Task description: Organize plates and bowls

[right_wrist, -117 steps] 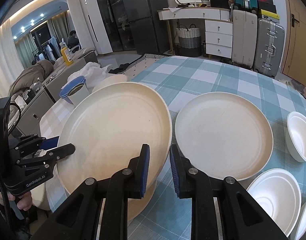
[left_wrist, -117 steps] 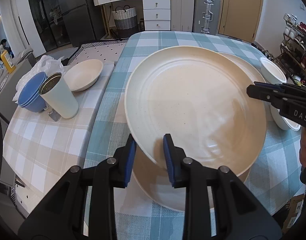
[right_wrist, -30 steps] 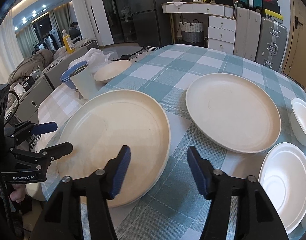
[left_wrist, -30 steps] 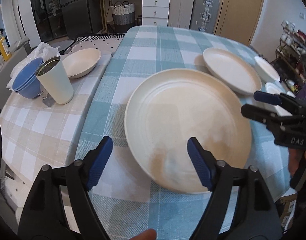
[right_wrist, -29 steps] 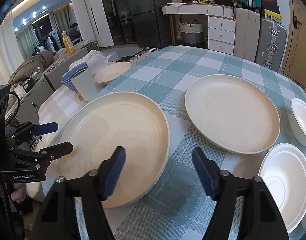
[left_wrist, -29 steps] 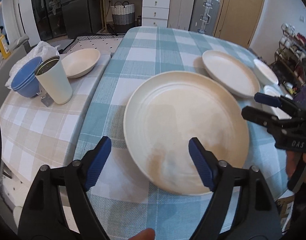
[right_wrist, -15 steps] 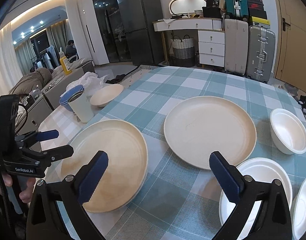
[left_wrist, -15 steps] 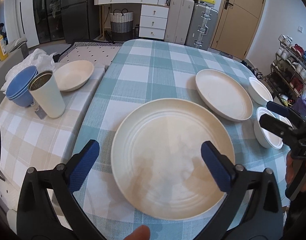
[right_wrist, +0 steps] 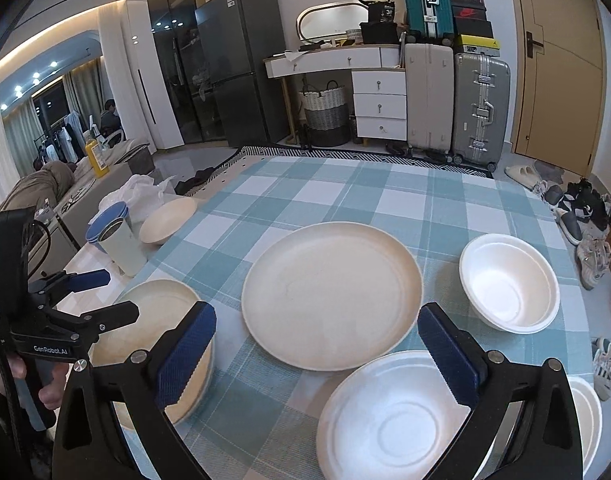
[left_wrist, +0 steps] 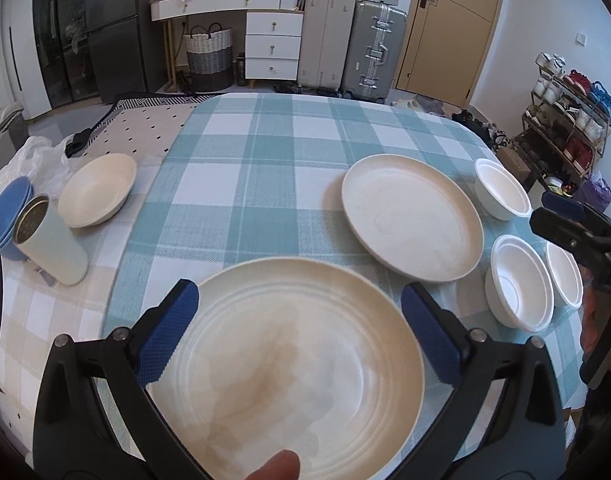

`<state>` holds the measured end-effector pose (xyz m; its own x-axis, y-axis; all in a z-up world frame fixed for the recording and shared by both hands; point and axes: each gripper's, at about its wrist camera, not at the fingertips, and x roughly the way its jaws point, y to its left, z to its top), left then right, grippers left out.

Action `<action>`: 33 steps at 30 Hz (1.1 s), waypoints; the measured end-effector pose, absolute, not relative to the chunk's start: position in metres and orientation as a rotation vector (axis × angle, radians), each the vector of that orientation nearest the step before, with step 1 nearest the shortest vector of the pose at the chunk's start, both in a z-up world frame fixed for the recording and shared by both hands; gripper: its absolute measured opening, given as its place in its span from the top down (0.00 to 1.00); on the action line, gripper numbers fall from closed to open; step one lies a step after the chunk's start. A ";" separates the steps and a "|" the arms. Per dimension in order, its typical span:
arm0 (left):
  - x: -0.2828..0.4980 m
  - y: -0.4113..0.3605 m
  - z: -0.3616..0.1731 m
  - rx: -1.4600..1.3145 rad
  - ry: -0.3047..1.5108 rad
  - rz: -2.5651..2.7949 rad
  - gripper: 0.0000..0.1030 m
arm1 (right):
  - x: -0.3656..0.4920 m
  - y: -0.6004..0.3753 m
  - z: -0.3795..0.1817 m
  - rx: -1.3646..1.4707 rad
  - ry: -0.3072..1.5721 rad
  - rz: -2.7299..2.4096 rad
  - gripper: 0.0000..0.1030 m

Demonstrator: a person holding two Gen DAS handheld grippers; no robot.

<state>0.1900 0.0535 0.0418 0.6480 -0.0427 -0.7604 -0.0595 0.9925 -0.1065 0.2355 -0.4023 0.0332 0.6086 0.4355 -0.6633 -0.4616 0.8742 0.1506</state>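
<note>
Both tools gape, left tool [left_wrist: 299,330] over the cream plate [left_wrist: 289,368]; only the right view shows the fridge [right_wrist: 237,68].

The tablecloth [left_wrist: 265,168] is a teal-and-white check; the cloth beside it [left_wrist: 37,320] is a beige-and-white check. The near plate [left_wrist: 289,364] is cream with a brownish cast, the far plate [left_wrist: 411,216] off-white. Three bowls [left_wrist: 519,280] are plain white. The stacked bowls [left_wrist: 7,204] are blue, the cup [left_wrist: 49,252] pale mint. Both grippers' pads [right_wrist: 445,352] are blue on black frames.
</note>
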 end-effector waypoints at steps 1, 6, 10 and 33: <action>0.195 0.051 0.042 -0.126 0.869 0.007 0.02 | 0.240 -0.407 0.033 -0.032 0.759 0.510 0.00; 0.221 0.042 0.040 -0.124 0.879 -0.012 0.02 | 0.258 -0.420 0.029 -0.013 0.784 0.491 0.00; 0.241 0.036 0.037 -0.118 0.890 -0.029 0.02 | 0.270 -0.427 0.022 0.005 0.808 0.484 0.00; 0.312 0.018 0.013 -0.051 0.952 -0.074 0.02 | 0.321 -0.426 -0.023 0.058 0.964 0.473 0.06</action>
<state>0.3119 0.0180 0.0129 0.5775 -0.0859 -0.8119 0.0411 0.9962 -0.0762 0.3208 -0.4255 -0.0231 0.4770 0.4123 -0.7761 -0.3615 0.8970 0.2544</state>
